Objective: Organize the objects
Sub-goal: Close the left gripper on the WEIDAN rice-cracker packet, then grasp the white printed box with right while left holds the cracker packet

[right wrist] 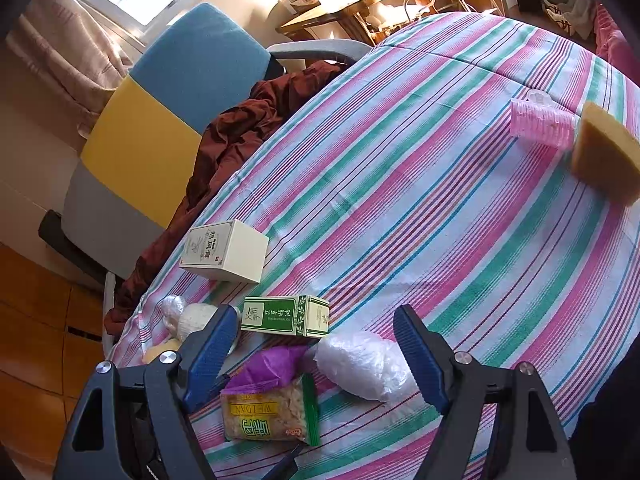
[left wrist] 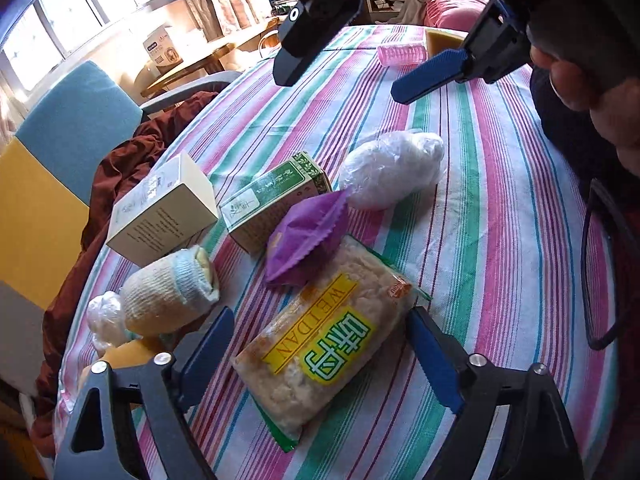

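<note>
My left gripper [left wrist: 320, 354] hangs spread over the snack packet [left wrist: 320, 344]. My right gripper [right wrist: 314, 354] is spread too, empty. Purple sachet [left wrist: 306, 236] touches the packet at 12 o'clock; green box [left wrist: 276, 200] at 11.

Tablecloth [right wrist: 400, 184]: pink, green, white and blue stripes. Snack packet [left wrist: 320, 348]: clear, yellow-and-green label. Wrapper [left wrist: 308, 236]: purple. Tea box [right wrist: 286, 315]: green and white. Carton [right wrist: 226, 250]: cream. Hair roller [right wrist: 542, 128]: pink. Sponge [right wrist: 606, 152]: tan. Chair [right wrist: 168, 120]: blue, yellow, grey blocks.
</note>
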{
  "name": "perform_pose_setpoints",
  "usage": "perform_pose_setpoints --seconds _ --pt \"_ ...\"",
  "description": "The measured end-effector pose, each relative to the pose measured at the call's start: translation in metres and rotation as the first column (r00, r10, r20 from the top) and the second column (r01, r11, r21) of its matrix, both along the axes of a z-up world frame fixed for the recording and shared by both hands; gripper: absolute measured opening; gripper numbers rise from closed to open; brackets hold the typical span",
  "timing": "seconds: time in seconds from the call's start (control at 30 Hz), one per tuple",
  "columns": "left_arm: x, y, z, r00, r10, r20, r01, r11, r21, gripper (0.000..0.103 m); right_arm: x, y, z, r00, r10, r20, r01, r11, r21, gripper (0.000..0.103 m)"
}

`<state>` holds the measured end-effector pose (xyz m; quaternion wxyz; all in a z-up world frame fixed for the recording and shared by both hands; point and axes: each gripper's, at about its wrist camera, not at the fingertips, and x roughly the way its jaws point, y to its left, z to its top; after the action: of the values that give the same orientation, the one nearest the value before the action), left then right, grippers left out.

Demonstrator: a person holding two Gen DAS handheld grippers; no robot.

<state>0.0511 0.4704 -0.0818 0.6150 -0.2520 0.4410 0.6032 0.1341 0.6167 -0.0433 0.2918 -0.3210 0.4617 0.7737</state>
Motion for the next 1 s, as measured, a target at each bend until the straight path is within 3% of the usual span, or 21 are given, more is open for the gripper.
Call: perform_pose_setpoints --seconds 0.1,0.17,0.33,0.47,0.63,0.8,1.0 --pt "0.0 0.002 -0.002 0.998 0.012 0.062 -0.012 1.0 -0.01 0.069 0.0 0.0 0.0 1.0 0.001 0.004 -0.001 1.0 0.004 0.082" --pt "-0.001 0.001 -0.002 0.994 0.03 0.106 -0.028 0.999 -0.019 0.054 0.0 0.0 0.0 1.0 -0.001 0.007 0.001 1.0 0.005 0.082" --pt "-0.001 -0.012 -0.002 0.977 0.128 0.17 -0.124 0.992 -0.035 0.05 0.001 0.0 -0.001 1.0 0.005 0.007 -0.005 1.0 0.006 0.082" --pt "0.001 -0.033 -0.002 0.947 0.24 0.213 -0.237 0.971 -0.042 0.049 0.0 -0.001 0.001 1.0 0.01 0.004 -0.01 1.0 0.01 0.082" --pt "0.005 -0.066 -0.004 0.885 0.416 0.207 -0.427 0.904 0.008 0.048 -0.007 -0.006 0.002 0.999 0.047 0.006 -0.047 0.999 0.015 0.082" --pt "0.013 -0.106 -0.007 0.824 0.529 0.202 -0.552 0.829 0.084 0.045 -0.019 -0.015 0.001 0.993 0.106 0.044 -0.108 0.993 0.037 0.082" --pt "0.009 -0.103 -0.014 0.825 0.526 0.208 -0.556 0.822 0.127 0.046 -0.038 -0.03 0.0 0.975 0.188 0.117 -0.198 0.976 0.086 0.082"
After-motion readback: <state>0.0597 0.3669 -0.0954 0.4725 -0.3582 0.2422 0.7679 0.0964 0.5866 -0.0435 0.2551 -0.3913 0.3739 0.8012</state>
